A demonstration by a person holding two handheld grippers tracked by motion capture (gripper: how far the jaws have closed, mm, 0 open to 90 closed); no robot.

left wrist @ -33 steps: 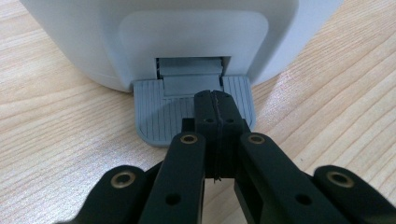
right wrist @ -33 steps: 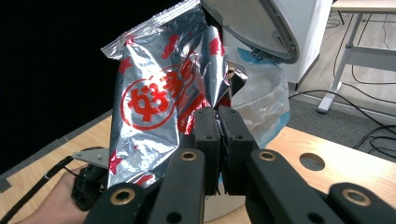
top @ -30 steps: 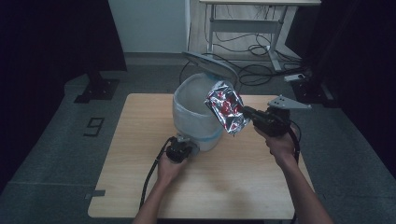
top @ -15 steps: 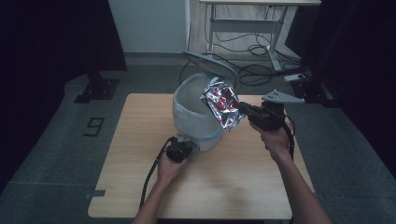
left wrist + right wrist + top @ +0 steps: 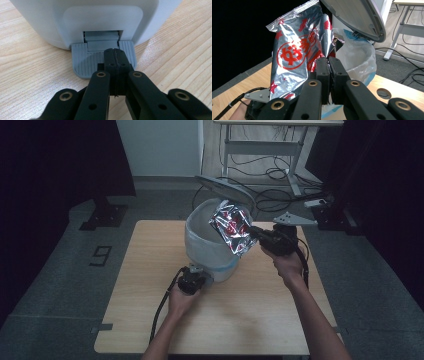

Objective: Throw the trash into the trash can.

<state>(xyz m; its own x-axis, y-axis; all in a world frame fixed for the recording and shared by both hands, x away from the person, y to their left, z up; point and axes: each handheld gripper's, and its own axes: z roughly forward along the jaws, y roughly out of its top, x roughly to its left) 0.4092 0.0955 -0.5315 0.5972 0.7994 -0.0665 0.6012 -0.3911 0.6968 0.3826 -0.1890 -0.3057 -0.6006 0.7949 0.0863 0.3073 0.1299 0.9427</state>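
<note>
Nearest the person, the left gripper [image 5: 196, 279] is pressed down on the pedal [image 5: 82, 60] of the bin [image 5: 212, 262], its jaws closed flat together with nothing between them. The pedal is seen as a grey, ribbed plastic tongue with rounded corners, jutting from a recess in the bin's smooth white base. Pale, straight-grained wood is shown by the table [image 5: 150, 270] on either side.

Further out, the right gripper [image 5: 257, 235] is clenched on the bag [image 5: 233, 228], and the pinch is made at the bag's lower edge. The bag is held up in the air, tilted, at the right rim of the bin and partly over its mouth. It is a crinkled silver foil snack bag, shiny and creased, printed with a red ring, red characters and small red stars; its top seam is crimped. In the right gripper view the bag [image 5: 295, 55] is seen just in front of the liner [image 5: 358, 58], a thin, cloudy plastic sack with a blue edge, bunched inside the bin.

Beyond that, the lid [image 5: 225, 190] is stood open at the back, a grey rounded plate, tipped upward. Behind the table, a desk frame [image 5: 260, 155] and loose cables are seen on the floor.
</note>
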